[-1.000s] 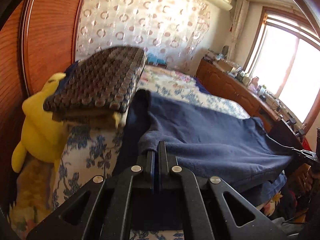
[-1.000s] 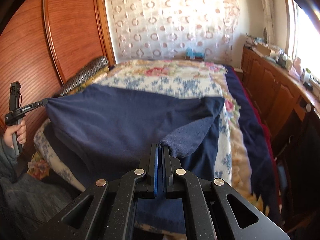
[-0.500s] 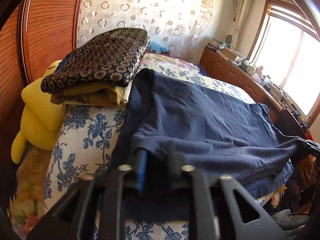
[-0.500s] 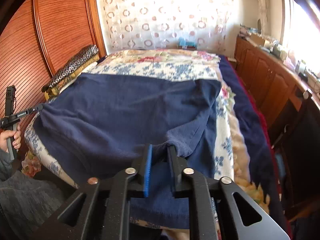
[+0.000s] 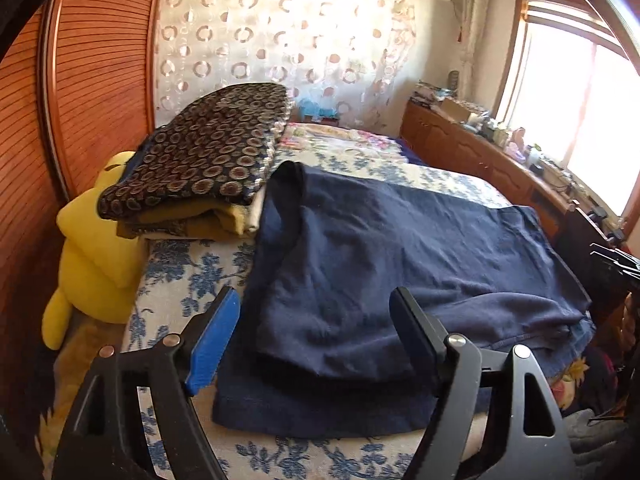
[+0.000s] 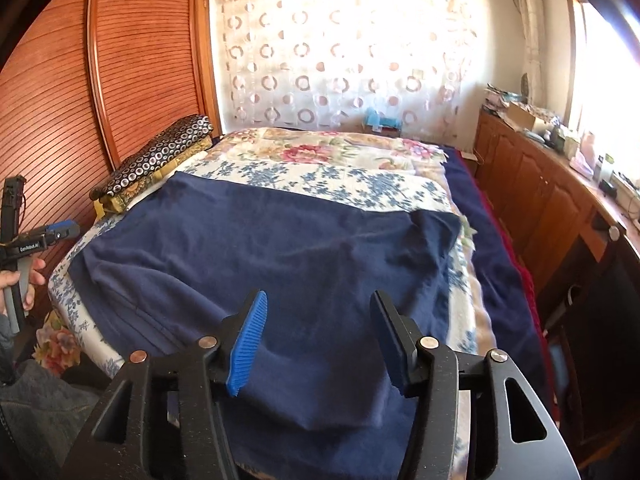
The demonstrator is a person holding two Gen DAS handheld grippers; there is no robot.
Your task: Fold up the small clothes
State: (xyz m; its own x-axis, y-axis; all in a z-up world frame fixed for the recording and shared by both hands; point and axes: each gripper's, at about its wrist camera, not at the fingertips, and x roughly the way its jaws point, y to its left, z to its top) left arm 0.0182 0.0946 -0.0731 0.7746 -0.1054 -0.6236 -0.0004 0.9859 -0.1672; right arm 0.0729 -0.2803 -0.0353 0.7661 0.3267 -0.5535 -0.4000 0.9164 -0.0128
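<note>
Since a second ago both tools have let go: the left tool [image 5: 316, 320] and right tool [image 6: 318, 322] have just been opening, now gaping over the folded navy cotton garment [image 6: 260, 248], which lies flat on the floral-sheeted bed [image 6: 320, 176], patterned cushion [image 5: 208, 156] at ten o'clock.

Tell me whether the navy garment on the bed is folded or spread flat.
Folded once: the navy garment lies doubled on the bed, its upper layer's edge short of the lower layer's near edge.
</note>
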